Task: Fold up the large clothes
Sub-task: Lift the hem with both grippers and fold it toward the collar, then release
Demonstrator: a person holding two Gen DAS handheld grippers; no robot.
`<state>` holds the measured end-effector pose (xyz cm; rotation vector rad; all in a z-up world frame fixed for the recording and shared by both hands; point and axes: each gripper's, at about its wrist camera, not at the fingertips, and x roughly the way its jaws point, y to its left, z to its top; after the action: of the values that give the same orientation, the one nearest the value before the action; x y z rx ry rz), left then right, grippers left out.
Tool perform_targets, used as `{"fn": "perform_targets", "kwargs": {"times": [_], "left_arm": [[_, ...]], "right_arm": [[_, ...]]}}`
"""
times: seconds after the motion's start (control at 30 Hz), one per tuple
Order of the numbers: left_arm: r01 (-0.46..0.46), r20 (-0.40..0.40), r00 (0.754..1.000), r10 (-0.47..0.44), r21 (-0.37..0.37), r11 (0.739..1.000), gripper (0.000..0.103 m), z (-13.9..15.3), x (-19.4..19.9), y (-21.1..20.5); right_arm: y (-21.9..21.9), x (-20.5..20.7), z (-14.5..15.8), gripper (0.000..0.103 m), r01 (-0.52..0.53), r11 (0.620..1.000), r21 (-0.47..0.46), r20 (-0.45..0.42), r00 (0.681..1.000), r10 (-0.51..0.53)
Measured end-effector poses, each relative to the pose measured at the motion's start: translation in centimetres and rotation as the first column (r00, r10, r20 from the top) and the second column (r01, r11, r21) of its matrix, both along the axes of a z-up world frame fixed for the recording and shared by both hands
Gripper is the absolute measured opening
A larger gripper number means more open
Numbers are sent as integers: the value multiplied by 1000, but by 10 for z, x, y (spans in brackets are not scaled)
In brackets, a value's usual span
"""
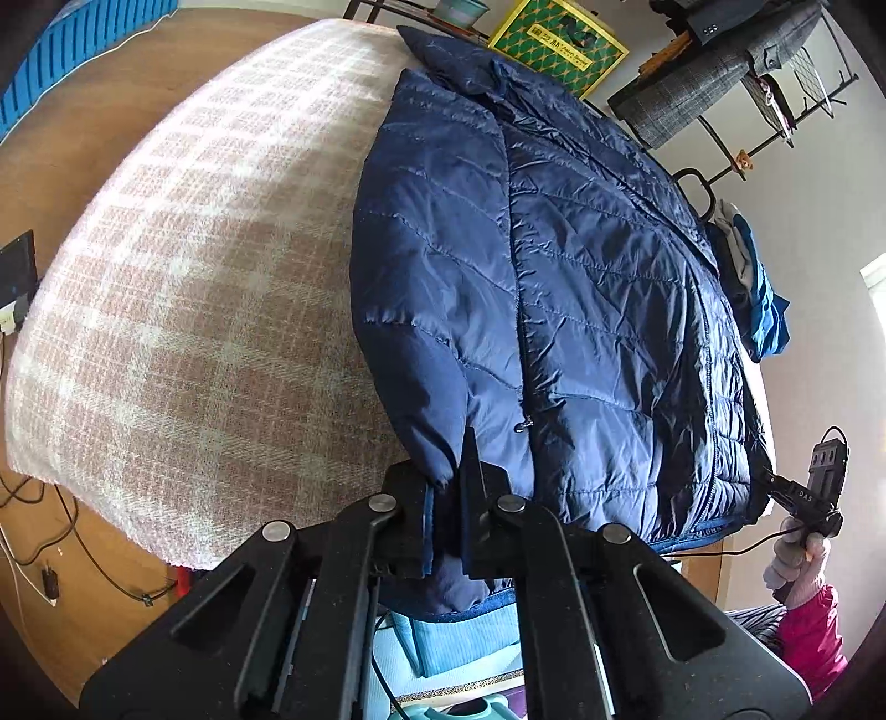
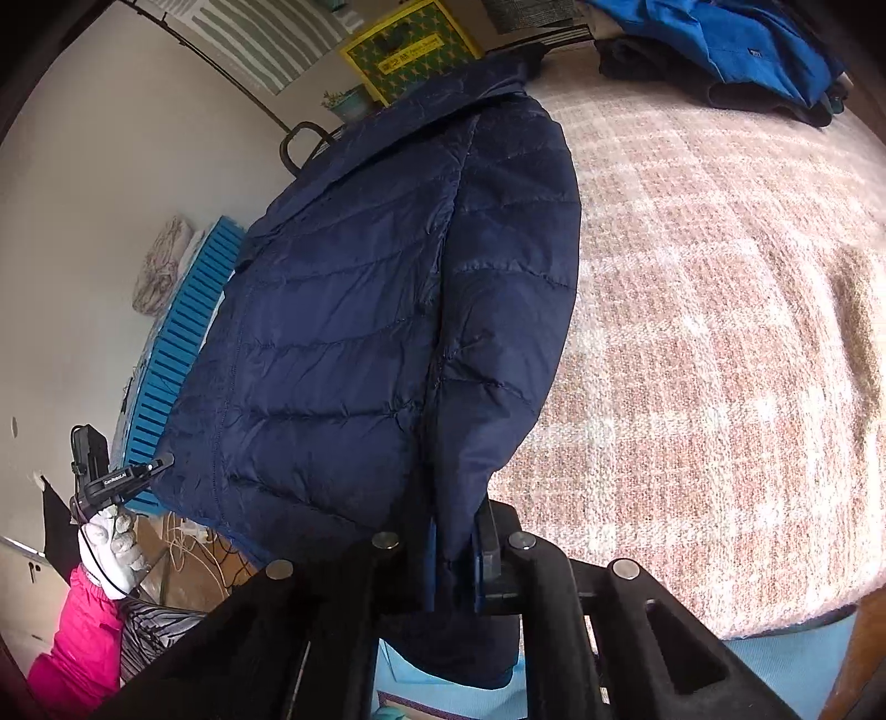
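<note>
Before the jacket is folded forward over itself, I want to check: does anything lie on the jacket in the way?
Nothing visible lies on the jacket; the blue clothes sit apart, further up the blanket.

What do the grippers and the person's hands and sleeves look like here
Both are black plastic, with silver round pivot pins on the linkages. The right gripper carries white lettering and a thin black cable; the left gripper has white lettering too. Hands wear white gloves and bright pink sleeves.

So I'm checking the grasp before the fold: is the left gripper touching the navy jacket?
Touching. The left wrist view shows the left gripper shut on the jacket, its sleeve cuff pinched between the two fingers.
</note>
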<state>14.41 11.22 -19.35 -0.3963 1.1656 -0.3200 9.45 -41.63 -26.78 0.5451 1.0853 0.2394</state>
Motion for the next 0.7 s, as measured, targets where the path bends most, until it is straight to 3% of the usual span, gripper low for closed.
{"fn": "perform_targets", "kwargs": {"times": [0.13, 0.3, 0.57, 0.7], "left_arm": [[-16, 68, 997, 19, -51, 999, 3, 31, -19, 9], [-11, 136, 991, 22, -87, 996, 3, 64, -45, 18], [-27, 165, 985, 57, -178, 984, 3, 89, -83, 33], [-33, 164, 984, 70, -215, 976, 3, 98, -78, 36]], "right_arm": [[-5, -19, 27, 4, 34, 998, 61, 61, 997, -37], [-6, -43, 50, 4, 41, 996, 74, 105, 993, -48], [-11, -68, 63, 4, 52, 995, 89, 118, 991, -62], [-19, -57, 72, 4, 75, 987, 140, 145, 985, -95]]}}
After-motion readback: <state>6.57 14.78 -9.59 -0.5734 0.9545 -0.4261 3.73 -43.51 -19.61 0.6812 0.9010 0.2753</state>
